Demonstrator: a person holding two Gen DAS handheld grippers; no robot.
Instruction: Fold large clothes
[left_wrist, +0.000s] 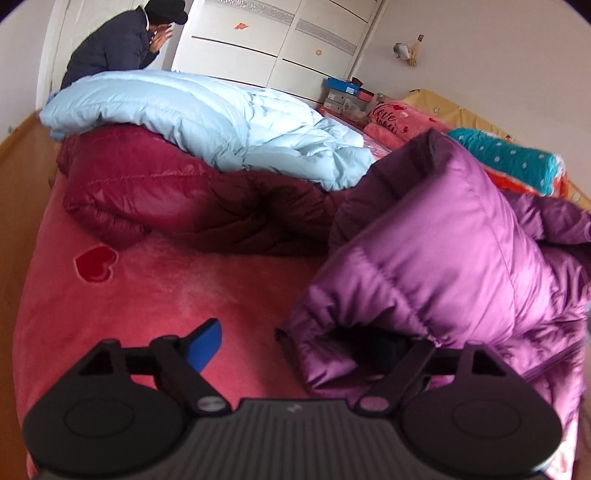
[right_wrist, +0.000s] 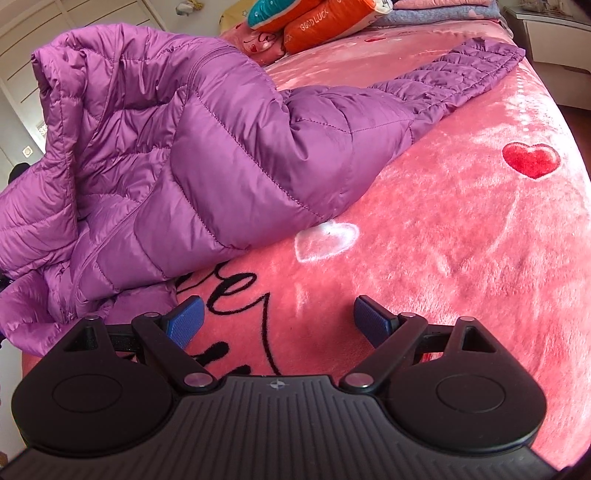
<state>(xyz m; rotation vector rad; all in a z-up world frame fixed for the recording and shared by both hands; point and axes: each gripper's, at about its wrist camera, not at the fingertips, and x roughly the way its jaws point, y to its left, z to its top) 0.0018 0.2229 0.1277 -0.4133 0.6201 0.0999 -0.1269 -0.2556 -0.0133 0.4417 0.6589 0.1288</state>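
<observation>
Purple jacket (right_wrist: 207, 147) bunched on bed (right_wrist: 443, 240), sleeve outstretched. Left gripper (left_wrist: 306, 339) spread, one finger hidden under hem; right gripper (right_wrist: 277, 317) spread, empty. Fold barely begun; next: clamp hem, flatten.

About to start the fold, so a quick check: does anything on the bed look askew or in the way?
Yes. The purple jacket lies bunched, not flat: one sleeve trails out across the pink blanket. The left gripper stands open, its right finger hidden inside a cuff. A maroon coat and a light blue coat are heaped close by.
</observation>
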